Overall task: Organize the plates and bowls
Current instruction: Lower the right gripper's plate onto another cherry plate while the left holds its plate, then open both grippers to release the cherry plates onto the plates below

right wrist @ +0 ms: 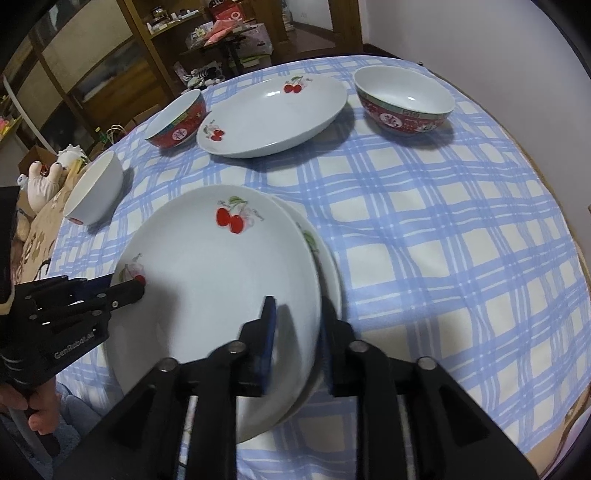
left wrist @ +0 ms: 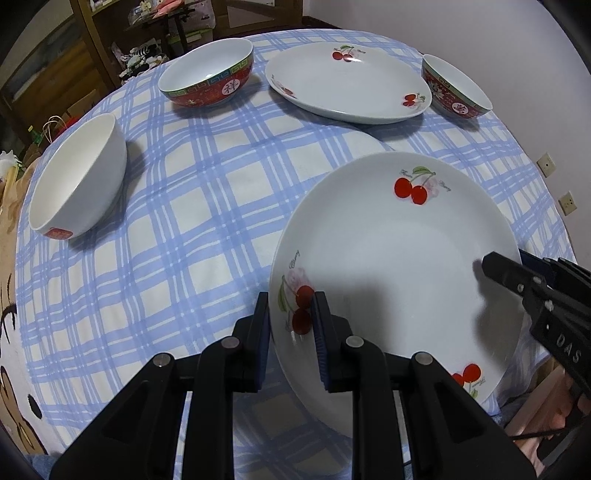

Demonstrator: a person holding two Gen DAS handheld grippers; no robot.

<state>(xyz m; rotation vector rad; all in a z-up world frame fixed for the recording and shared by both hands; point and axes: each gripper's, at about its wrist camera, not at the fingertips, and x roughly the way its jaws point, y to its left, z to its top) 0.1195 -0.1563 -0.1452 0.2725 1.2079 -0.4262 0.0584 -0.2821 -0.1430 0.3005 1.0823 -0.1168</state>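
A white cherry plate (left wrist: 388, 258) (right wrist: 221, 288) is held at both sides over a second cherry plate (right wrist: 328, 266) that lies under it on the table. My left gripper (left wrist: 291, 332) is shut on its left rim. My right gripper (right wrist: 295, 339) is shut on its right rim, and also shows in the left wrist view (left wrist: 502, 273). A third cherry plate (left wrist: 347, 81) (right wrist: 273, 114) lies at the far side. Two red bowls (left wrist: 210, 74) (left wrist: 456, 88) flank it. A white bowl (left wrist: 79, 177) (right wrist: 94, 190) stands at the left.
The round table has a blue checked cloth (left wrist: 207, 206) (right wrist: 443, 240). Wooden shelves (right wrist: 110, 55) with clutter stand behind it. A stuffed toy (right wrist: 44, 181) and a patterned blanket (left wrist: 11, 369) lie beyond the table's left edge. A wall (left wrist: 517, 29) is at the right.
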